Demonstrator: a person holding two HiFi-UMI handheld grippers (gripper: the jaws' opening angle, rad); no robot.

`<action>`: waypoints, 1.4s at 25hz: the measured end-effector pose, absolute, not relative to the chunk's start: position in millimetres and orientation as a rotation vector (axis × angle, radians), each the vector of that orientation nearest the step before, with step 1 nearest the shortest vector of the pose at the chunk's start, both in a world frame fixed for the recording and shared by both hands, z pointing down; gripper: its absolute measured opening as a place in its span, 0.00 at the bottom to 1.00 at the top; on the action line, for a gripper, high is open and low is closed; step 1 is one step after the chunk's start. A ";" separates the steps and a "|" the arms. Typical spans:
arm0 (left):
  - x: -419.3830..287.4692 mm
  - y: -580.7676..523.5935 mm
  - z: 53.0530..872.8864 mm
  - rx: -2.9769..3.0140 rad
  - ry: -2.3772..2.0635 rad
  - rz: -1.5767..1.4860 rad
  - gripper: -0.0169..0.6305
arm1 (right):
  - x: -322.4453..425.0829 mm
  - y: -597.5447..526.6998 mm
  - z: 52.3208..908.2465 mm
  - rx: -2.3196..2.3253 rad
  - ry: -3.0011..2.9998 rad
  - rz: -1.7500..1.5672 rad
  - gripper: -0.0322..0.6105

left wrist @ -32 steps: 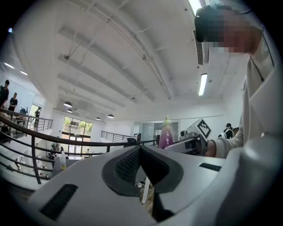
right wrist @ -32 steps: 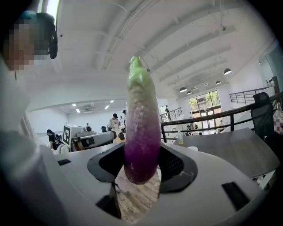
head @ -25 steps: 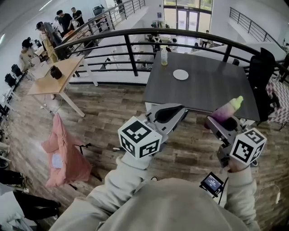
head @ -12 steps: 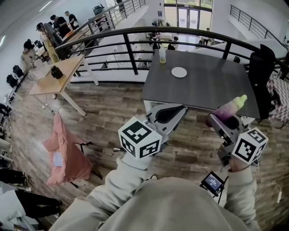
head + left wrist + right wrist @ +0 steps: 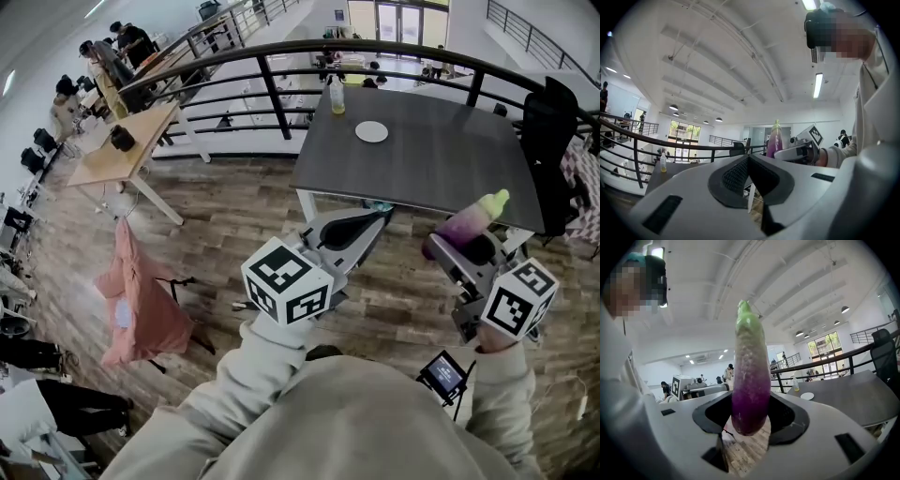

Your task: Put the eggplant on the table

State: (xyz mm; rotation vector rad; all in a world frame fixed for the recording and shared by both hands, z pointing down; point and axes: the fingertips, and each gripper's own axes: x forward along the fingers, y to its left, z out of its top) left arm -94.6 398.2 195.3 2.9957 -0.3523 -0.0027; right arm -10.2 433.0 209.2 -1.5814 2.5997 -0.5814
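The eggplant (image 5: 472,223), purple fading to a pale green tip, stood upright, gripped at its purple end, beside the near edge of the dark grey table (image 5: 441,169).

Left gripper (image 5: 372,218) extended forward, jaws met with nothing between them, right gripper (image 5: 461,246) alongside, jaws clamped an upright eggplant (image 5: 750,380), both forearms sleeved.

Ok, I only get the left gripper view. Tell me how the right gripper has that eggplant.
Observer: The right gripper is shut on the eggplant: upright, purple end between the pads, green tip up.
Operator: Now list what's on the table besides the bottle.
Observer: One white plate, near the bottle, on the far side of the grey table.
Operator: Say what's under the eggplant.
Observer: Wooden floor shows beneath its purple end.
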 end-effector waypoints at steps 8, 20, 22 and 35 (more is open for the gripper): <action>-94.2 407.7 196.1 3.006 -0.374 0.013 0.03 | -9.2 438.0 219.3 -1.518 2.631 -0.624 0.42; -78.7 373.8 197.5 3.017 -0.347 -0.098 0.03 | 14.0 412.9 219.3 -1.582 2.610 -0.625 0.42; -77.8 368.9 197.7 3.018 -0.345 -0.120 0.03 | 16.1 409.5 221.5 -1.592 2.600 -0.632 0.42; -65.5 267.3 200.6 3.037 -0.332 -0.172 0.03 | 28.1 308.0 235.5 -1.627 2.608 -0.662 0.42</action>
